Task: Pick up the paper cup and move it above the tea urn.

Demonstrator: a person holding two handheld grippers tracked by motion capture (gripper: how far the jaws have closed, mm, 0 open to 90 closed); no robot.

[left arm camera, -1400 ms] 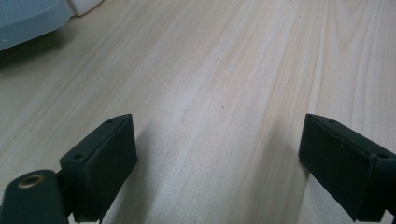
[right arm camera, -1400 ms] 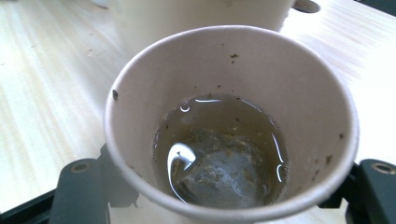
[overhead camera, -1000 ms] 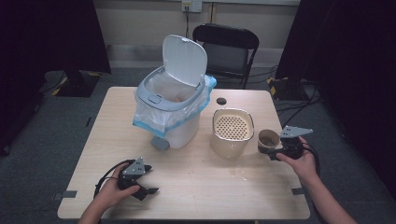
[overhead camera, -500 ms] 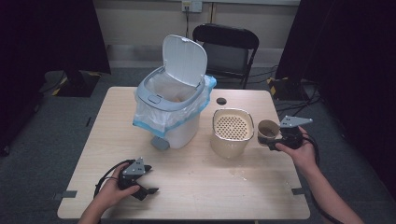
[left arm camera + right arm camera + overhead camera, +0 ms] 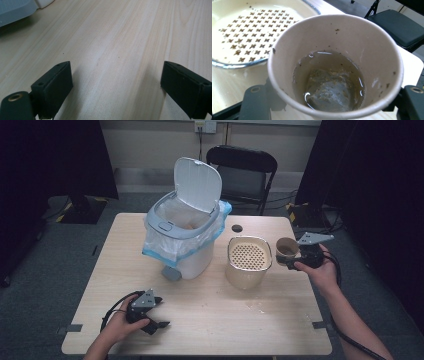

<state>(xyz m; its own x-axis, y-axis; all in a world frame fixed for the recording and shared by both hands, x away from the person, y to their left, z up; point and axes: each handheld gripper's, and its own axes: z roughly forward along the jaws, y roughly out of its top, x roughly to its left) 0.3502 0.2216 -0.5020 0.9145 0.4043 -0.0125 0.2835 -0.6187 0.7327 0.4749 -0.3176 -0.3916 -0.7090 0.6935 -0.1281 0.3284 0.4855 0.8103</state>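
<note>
Right gripper view: the right gripper has its two black jaws clamped on the sides of a beige paper cup — cup upright, holding murky liquid and a soaked tea bag, dark specks on the inner wall. Just beyond the cup sits the cream round strainer bowl with a perforated insert. High view: same right gripper holds the cup above the right part of the light wooden table, just beside the strainer bowl, apart from it. Left gripper rests low on the table near the front left — in the left gripper view its jaws stand apart with bare wood between them, gripping nothing; they have just been opening a little. White pedal bin with raised lid and blue liner stands at mid-table, well apart from the cup.
</note>
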